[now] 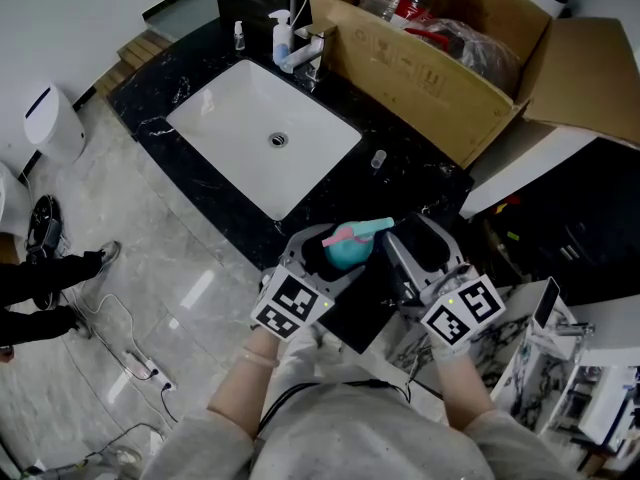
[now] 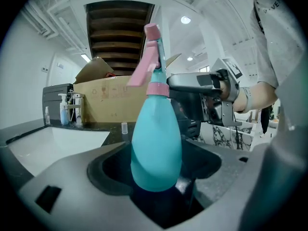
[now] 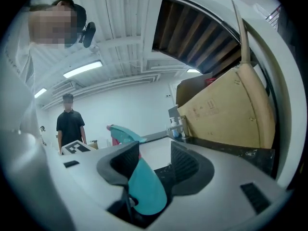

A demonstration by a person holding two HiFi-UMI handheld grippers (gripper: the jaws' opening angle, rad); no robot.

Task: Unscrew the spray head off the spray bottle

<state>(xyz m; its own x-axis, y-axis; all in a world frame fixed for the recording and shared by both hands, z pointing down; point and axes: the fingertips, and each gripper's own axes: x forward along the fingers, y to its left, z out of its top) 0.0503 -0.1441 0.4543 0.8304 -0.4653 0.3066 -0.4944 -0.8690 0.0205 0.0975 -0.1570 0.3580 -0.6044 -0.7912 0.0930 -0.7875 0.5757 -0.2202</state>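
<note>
Right now the left gripper's (image 2: 156, 167) fingers are clamped on the belly of the teal spray bottle (image 2: 156, 138), held roughly upright at the sink's (image 1: 230, 133) 5 o'clock, while the right gripper's (image 3: 151, 165) fingers stand apart around the spray head (image 2: 153, 57), reaching in from 3 o'clock.

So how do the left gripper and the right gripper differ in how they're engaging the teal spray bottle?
The left gripper is shut on the spray bottle at its lower body, while the right gripper has its jaws apart, a gap showing beside the bottle. The left gripper holds from below; the right gripper reaches in sideways, about level with the pink collar. Both have the same bottle between their jaws.
</note>
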